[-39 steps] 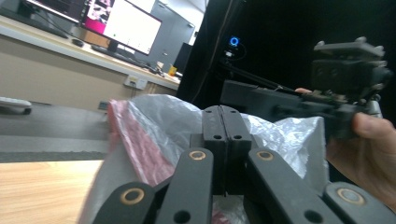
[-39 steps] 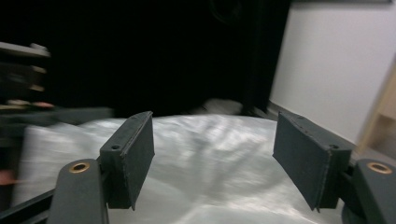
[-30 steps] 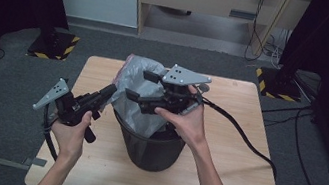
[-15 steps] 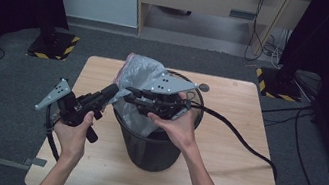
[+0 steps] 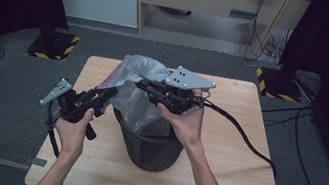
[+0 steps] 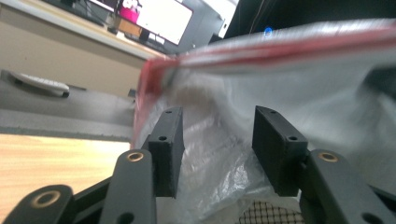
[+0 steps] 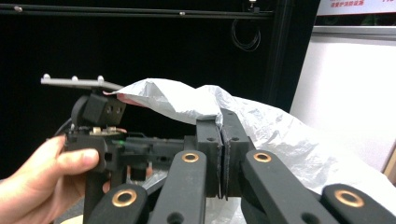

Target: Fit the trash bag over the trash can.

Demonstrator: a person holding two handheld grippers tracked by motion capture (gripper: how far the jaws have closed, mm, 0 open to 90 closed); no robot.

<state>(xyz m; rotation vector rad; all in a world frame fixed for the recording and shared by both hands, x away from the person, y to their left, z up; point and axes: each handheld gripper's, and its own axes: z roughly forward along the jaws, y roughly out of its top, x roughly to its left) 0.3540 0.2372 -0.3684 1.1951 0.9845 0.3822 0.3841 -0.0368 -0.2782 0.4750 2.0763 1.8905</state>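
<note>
High view showed a thin grey plastic bag [image 5: 139, 93] with a red-edged mouth billowing out of a black mesh bin [image 5: 151, 143] at the middle of a wooden table [image 5: 218, 182], the liner only partly seated and not yet folded over the rim. The right gripper [image 5: 145, 88] was clamped tight on a fold of the bag, film pinched between its closed jaws above the bin. The left gripper [image 5: 103, 95], held beside the bin, had just been opening; its jaws stood roughly half apart with film between them, the pads pressing nothing. With one hold only, a hard pull risked tearing the thin film or lifting the liner clean out of the bin. The loose edge could also sag back inside, and the light bin might tip if dragged sideways.
</note>
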